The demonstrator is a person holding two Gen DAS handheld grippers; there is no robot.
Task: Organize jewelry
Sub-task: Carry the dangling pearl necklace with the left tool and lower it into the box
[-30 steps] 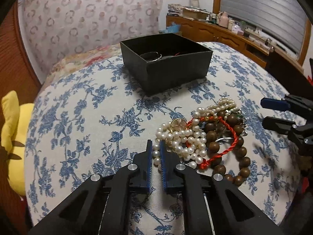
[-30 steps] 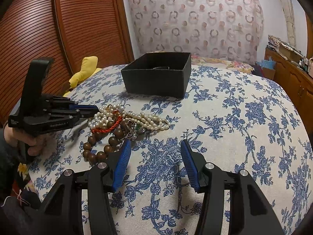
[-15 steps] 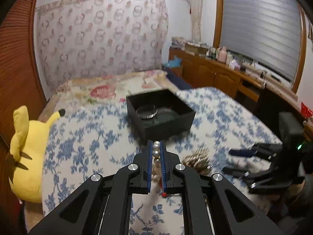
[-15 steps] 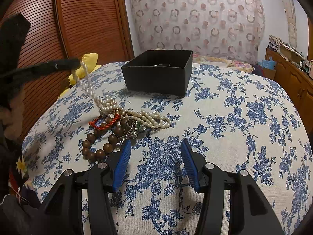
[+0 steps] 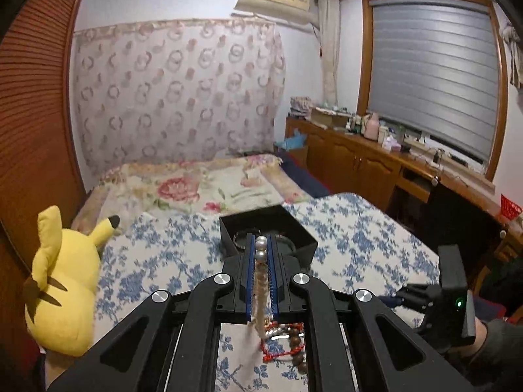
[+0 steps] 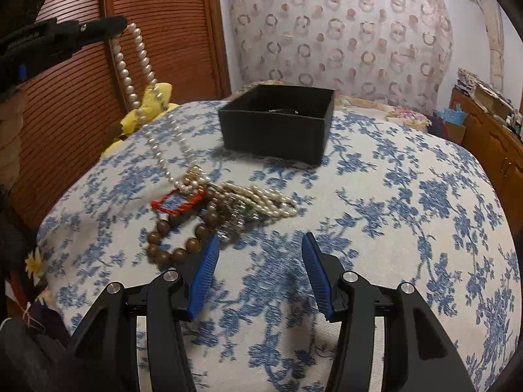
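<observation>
My left gripper [image 5: 261, 245] is shut on a white pearl necklace [image 5: 260, 251], with two pearls showing at its fingertips. From the right wrist view the same gripper [image 6: 119, 24] is high at the upper left, and the pearl necklace [image 6: 130, 78] hangs from it in a long loop down to the jewelry pile [image 6: 222, 202]. That pile holds a red cord bracelet [image 6: 173, 203], brown wooden beads [image 6: 183, 238] and more pearl strands [image 6: 268, 199]. A black open box [image 6: 278, 124] stands farther back. My right gripper [image 6: 260, 254] hovers open over the cloth just right of the pile.
The blue-flowered cloth [image 6: 392, 215] covers a rounded surface that drops off at the edges. A yellow plush toy [image 5: 62, 281] lies at the left edge. A wooden slatted door [image 6: 157, 32] is behind it, and a cabinet [image 5: 356, 160] runs along the right wall.
My left gripper closed on the pearl necklace and rose, drawing the strand up out of the pile. The right gripper has stayed where it was, still open.
</observation>
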